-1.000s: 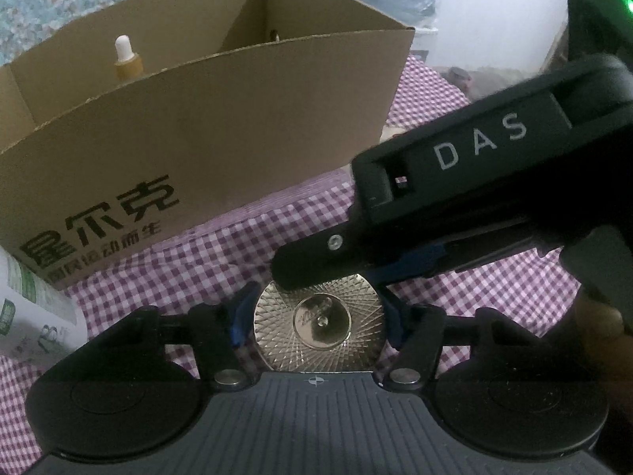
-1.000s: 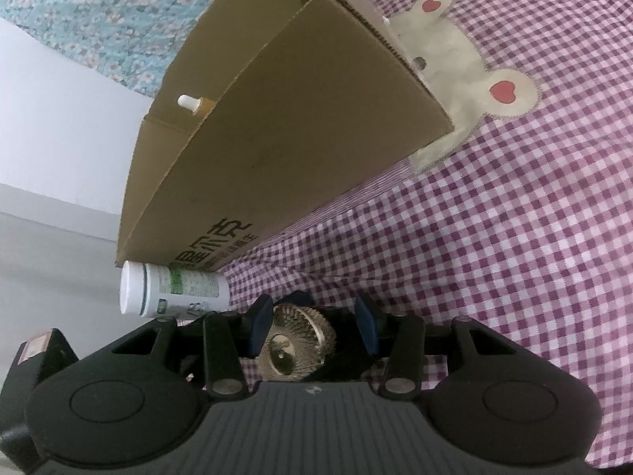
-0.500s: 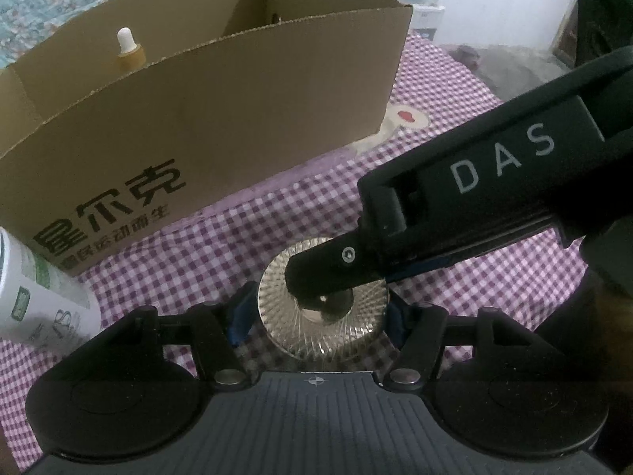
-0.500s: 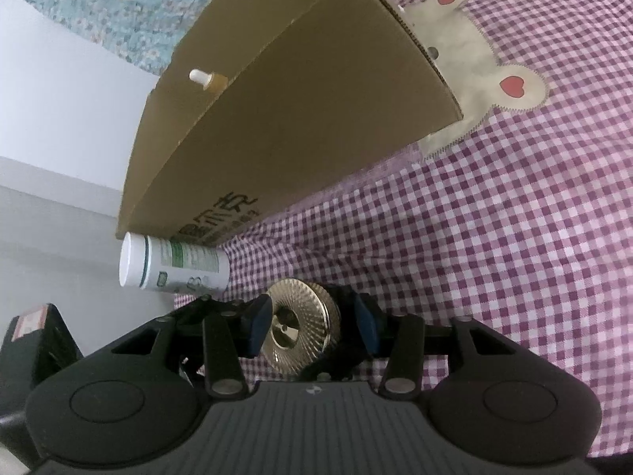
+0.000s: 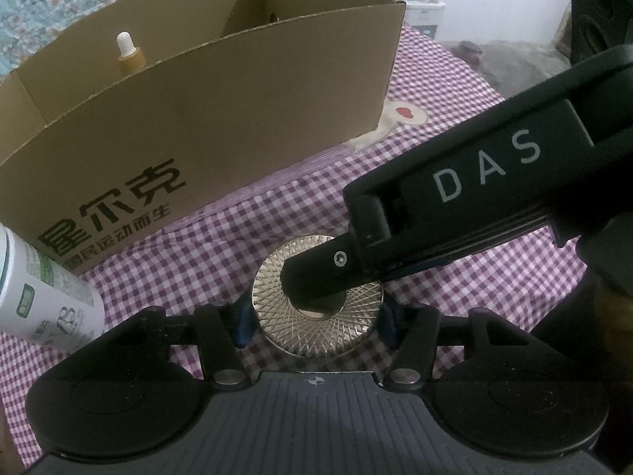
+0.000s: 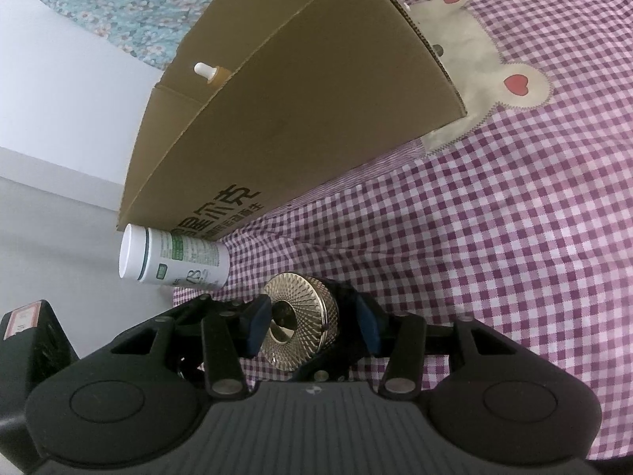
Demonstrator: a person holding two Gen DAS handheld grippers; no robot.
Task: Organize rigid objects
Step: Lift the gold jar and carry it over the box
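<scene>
A purple-and-white checked cloth (image 6: 494, 213) covers the surface, with a cream bear patch (image 6: 470, 59) sewn on, red hearts on its ears. Behind it hang a teal floral fabric (image 6: 118, 4) and a plain white wall (image 6: 51, 91).

A brown corrugated box (image 5: 221, 118) stands open-topped on the cloth, black print on its near wall; a dropper bottle (image 5: 127, 53) with a white bulb stands inside by the far wall. A white cylinder bottle (image 6: 174, 253) with a green label lies just off the box's left corner.

The disc (image 5: 318, 308) — gold metal, round, its face cut in a fine crossed pattern round a smooth hollow centre — sits near the cloth's front edge. The left gripper (image 5: 314, 318) brackets its rim, blue pads beside it; whether they touch, I cannot tell. The right gripper (image 6: 312, 326) stands open — one finger lies across the disc's centre, nothing clamped.
</scene>
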